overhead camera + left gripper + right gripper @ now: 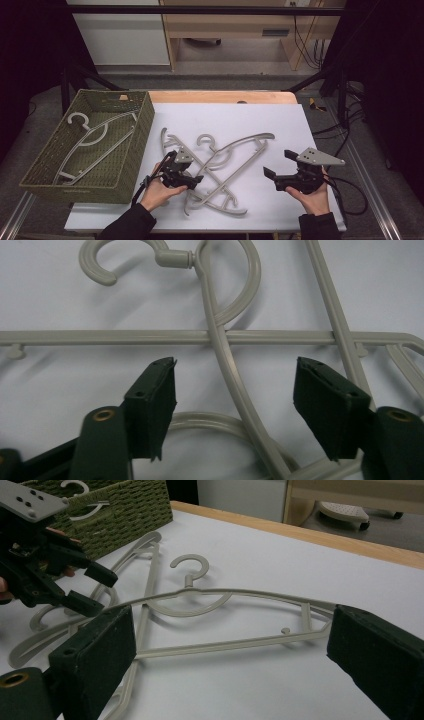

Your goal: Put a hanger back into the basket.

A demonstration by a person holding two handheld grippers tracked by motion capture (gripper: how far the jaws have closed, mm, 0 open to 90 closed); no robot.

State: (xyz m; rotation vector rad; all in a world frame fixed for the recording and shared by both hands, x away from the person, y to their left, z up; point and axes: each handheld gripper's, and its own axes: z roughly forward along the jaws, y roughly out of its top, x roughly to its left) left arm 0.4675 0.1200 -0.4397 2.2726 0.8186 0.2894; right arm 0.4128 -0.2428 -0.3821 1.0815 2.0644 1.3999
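Several beige plastic hangers (225, 160) lie crossed in a pile on the white board (240, 115). My left gripper (192, 172) is down over the pile's left part. In the left gripper view its jaws (235, 385) stand apart on either side of a curved hanger arm (227, 365), and the pads do not touch it. My right gripper (279, 163) is held near the pile's right end, wide open (230, 650) with nothing between its fingers. A hanger (225, 597) lies just beyond it, and the left gripper (102, 592) is farther off.
A green woven basket (145, 125) stands at the left edge of the board with one hanger (90, 135) inside it. The basket (125, 510) is also behind the pile in the right gripper view. A wooden table edge (225, 96) runs along the back. Cables hang at the right.
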